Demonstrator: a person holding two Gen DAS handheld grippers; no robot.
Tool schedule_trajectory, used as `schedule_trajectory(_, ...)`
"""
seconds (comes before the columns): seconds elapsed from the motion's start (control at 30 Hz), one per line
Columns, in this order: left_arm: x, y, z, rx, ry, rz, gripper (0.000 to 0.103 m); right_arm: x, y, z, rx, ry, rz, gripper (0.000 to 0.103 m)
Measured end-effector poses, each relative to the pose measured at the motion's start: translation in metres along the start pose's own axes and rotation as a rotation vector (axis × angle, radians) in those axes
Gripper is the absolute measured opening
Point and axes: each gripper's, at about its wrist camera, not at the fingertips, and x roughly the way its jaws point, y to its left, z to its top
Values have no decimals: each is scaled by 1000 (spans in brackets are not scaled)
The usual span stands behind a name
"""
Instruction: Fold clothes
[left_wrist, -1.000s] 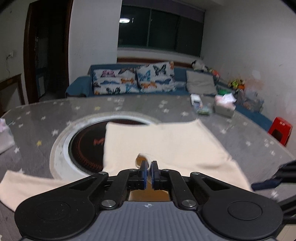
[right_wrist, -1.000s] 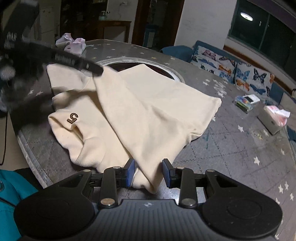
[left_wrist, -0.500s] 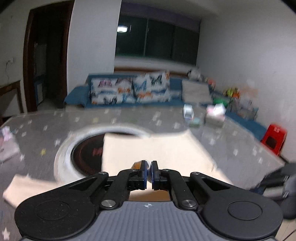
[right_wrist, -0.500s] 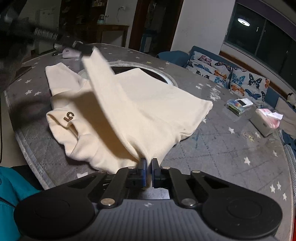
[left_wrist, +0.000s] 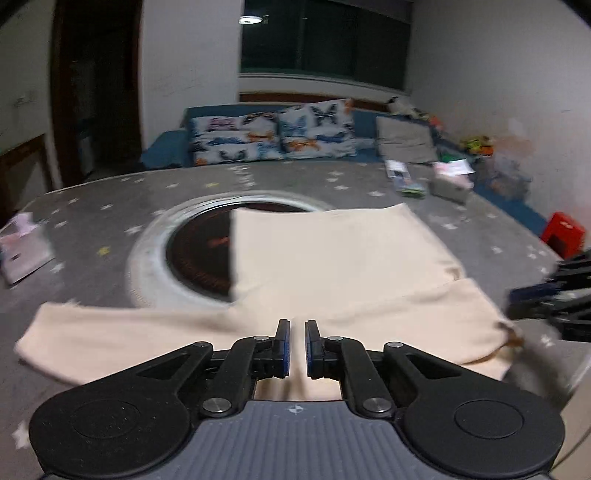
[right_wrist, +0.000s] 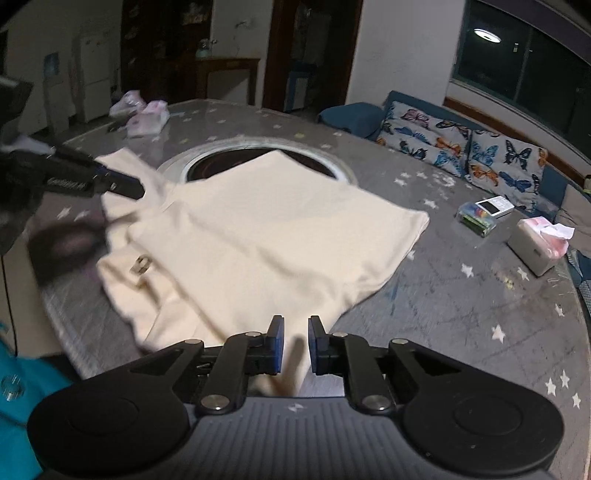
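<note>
A cream shirt (left_wrist: 332, 258) lies spread on the grey star-patterned table (left_wrist: 92, 221), partly over a round inset burner (left_wrist: 199, 251). One sleeve (left_wrist: 110, 339) stretches to the left. My left gripper (left_wrist: 297, 347) sits low over the shirt's near edge, its jaws a narrow gap apart with cream cloth showing between them. In the right wrist view the same shirt (right_wrist: 277, 229) shows a small number mark (right_wrist: 141, 264), and the left gripper (right_wrist: 125, 186) is at the far sleeve. My right gripper (right_wrist: 296, 343) stands slightly open over the shirt's near corner, and it shows blurred (left_wrist: 535, 299) in the left wrist view.
A tissue box (right_wrist: 535, 247) and small boxes (right_wrist: 480, 218) stand on the table's far right. Pink packs (right_wrist: 146, 118) lie at the far left. A sofa with butterfly cushions (left_wrist: 273, 136) runs behind the table, beside a red stool (left_wrist: 563, 232). Teal cloth (right_wrist: 14, 387) is at the table's edge.
The right gripper shut on the shirt's near corner half a second ago. Both grippers have since lowered the lifted cloth flat onto the table, and their jaws have parted slightly.
</note>
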Motion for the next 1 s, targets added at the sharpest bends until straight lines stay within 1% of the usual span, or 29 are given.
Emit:
schedule_trajectory(0.23,38,-20,7,34,48,-85,10,36,-14,13,98,-21,-20,14)
schedule_trajectory(0.33,47,-18,5,45,56,-55,10,48,-19,13,126,-18,-27,14)
schedule_trajectory(0.4,51,-14,4,35,57,-45,10,54,-21,10,136,-11,-32,14)
schedule_trajectory(0.53,45,-8,3,6,40,-46,11,54,-16,14,125,-10,-30,15)
schedule_trajectory(0.6,42,-6,3,-4,26,-49,11,53,-13,15,118,-10,-28,22)
schedule_trajectory(0.7,48,-6,0,-2,31,-35,11,53,-8,18,108,-10,-25,24)
schedule_trajectory(0.8,44,-6,0,-1,21,-34,12,52,-3,21,98,-10,-22,28)
schedule_trajectory(0.83,41,-5,0,-8,16,-34,13,52,-2,22,94,-10,-21,28)
schedule_trajectory(0.87,38,-3,0,-14,8,-27,18,52,0,23,91,-10,-20,28)
schedule_trajectory(0.9,33,0,-1,-22,-2,-14,26,52,1,24,88,-10,-19,29)
schedule_trajectory(0.93,29,4,-1,-35,-13,2,29,51,3,25,84,-10,-18,29)
schedule_trajectory(1.0,21,16,-3,-67,-25,36,31,51,7,29,73,-14,-9,32)
